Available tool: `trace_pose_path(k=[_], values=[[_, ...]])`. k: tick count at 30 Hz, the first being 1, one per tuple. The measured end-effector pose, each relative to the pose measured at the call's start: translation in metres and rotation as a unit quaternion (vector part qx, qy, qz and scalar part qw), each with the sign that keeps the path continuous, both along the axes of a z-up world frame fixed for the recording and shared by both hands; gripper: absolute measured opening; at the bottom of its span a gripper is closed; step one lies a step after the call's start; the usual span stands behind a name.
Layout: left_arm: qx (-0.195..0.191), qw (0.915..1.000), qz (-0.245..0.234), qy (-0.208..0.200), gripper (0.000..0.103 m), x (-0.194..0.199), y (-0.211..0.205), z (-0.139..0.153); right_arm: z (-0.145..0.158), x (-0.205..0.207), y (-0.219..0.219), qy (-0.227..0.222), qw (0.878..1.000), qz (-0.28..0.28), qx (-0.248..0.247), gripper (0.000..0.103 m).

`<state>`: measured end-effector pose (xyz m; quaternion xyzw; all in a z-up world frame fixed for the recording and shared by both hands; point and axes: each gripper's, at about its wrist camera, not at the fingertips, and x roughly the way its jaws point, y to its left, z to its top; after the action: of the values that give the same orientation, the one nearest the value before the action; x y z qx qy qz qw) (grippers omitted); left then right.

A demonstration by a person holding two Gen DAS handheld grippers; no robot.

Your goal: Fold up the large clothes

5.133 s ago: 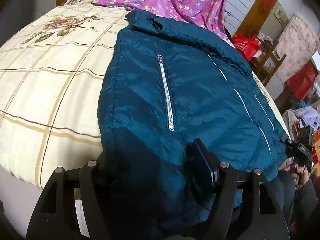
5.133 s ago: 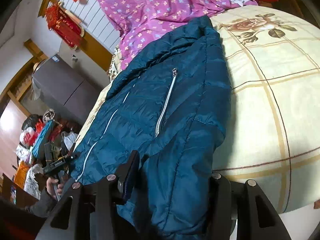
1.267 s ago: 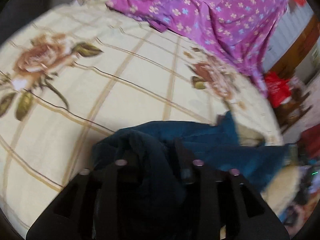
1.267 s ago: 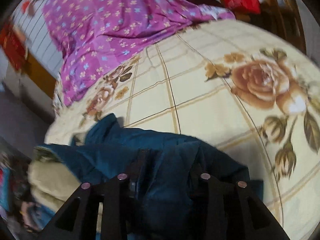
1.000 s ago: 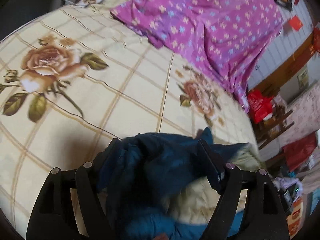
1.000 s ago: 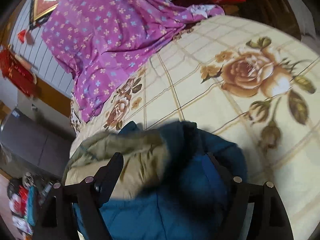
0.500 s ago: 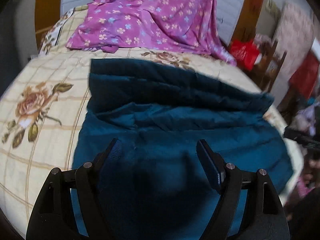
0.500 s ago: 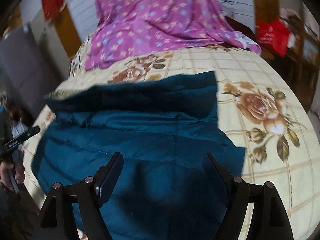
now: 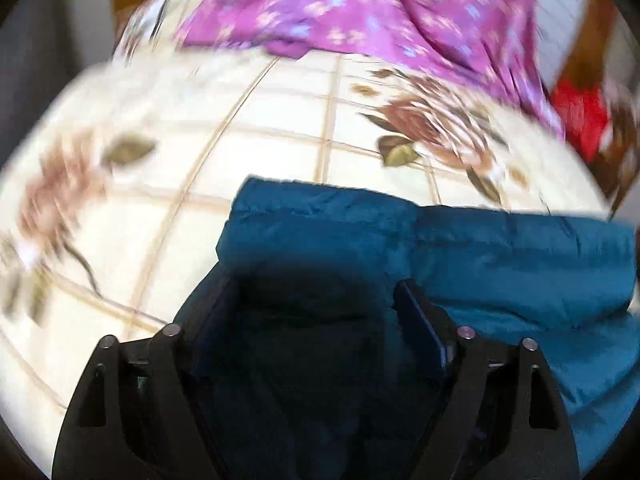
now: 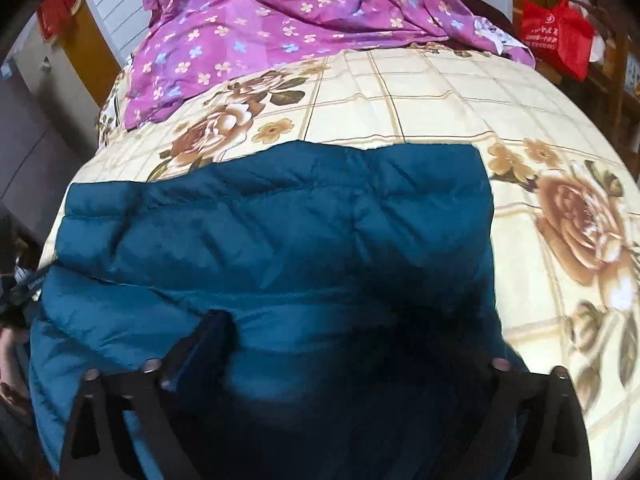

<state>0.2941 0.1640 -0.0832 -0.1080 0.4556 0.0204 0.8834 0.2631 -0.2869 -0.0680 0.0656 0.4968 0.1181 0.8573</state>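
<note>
Teal quilted jacket [image 10: 280,232] lies folded flat; left gripper [image 9: 316,320] and right gripper [image 10: 352,344] released, widening.

Teal quilted puffer jacket [image 10: 280,232] lies flat across the near part of the bed, plain side up. A thick folded band runs along its far edge.

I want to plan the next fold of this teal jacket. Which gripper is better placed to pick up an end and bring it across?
Probably the left gripper: it hangs open close over the teal jacket near its left end. The right gripper, also open, sits further in from its end.
</note>
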Motion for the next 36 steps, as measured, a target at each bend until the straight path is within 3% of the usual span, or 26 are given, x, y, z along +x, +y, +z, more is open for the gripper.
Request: trace_pose_path(k=[2, 5, 7, 10, 12, 15, 18, 25, 28, 32, 36], values=[[-0.012, 0.9998, 0.017, -0.004, 0.084, -0.001, 0.008, -0.005, -0.010, 0.009, -0.005, -0.002, 1.000, -0.001, 0.014, 0.103], [0.020, 0.9985, 0.051, -0.005, 0.084, -0.005, 0.006, -0.006, -0.017, 0.014, -0.009, 0.001, 0.999, -0.004, 0.038, 0.103], [0.051, 0.9973, 0.053, 0.005, 0.086, -0.004, -0.002, -0.004, -0.017, 0.012, -0.007, 0.003, 0.999, -0.003, 0.033, 0.103], [0.064, 0.9973, 0.035, 0.009, 0.086, -0.015, -0.001, 0.012, -0.010, 0.007, 0.000, 0.027, 1.000, 0.000, -0.009, 0.101], [0.029, 0.9992, 0.019, -0.017, 0.086, -0.034, 0.012, 0.033, 0.012, -0.011, -0.003, 0.006, 0.999, -0.010, -0.046, 0.100], [-0.012, 0.9993, -0.008, -0.034, 0.086, -0.069, 0.042, 0.057, 0.046, -0.049, -0.017, -0.034, 0.998, 0.001, -0.050, 0.100], [-0.013, 0.9988, -0.034, -0.033, 0.086, -0.104, 0.065, 0.056, 0.060, -0.091, -0.039, -0.043, 0.998, -0.007, -0.043, 0.101], [-0.066, 0.9937, -0.090, 0.013, 0.086, -0.152, 0.068, 0.008, 0.042, -0.147, -0.066, -0.038, 0.999, -0.037, -0.010, 0.102], [-0.094, 0.9915, -0.083, 0.035, 0.093, -0.147, 0.071, -0.007, 0.036, -0.153, -0.065, -0.047, 0.998, -0.038, -0.010, 0.102], [-0.106, 0.9895, -0.084, 0.051, 0.095, -0.129, 0.073, -0.004, 0.016, -0.156, -0.067, -0.022, 0.998, -0.033, -0.039, 0.102], [-0.100, 0.9862, -0.111, 0.071, 0.102, -0.109, 0.065, -0.005, 0.002, -0.155, -0.088, -0.003, 0.999, -0.045, 0.008, 0.102]])
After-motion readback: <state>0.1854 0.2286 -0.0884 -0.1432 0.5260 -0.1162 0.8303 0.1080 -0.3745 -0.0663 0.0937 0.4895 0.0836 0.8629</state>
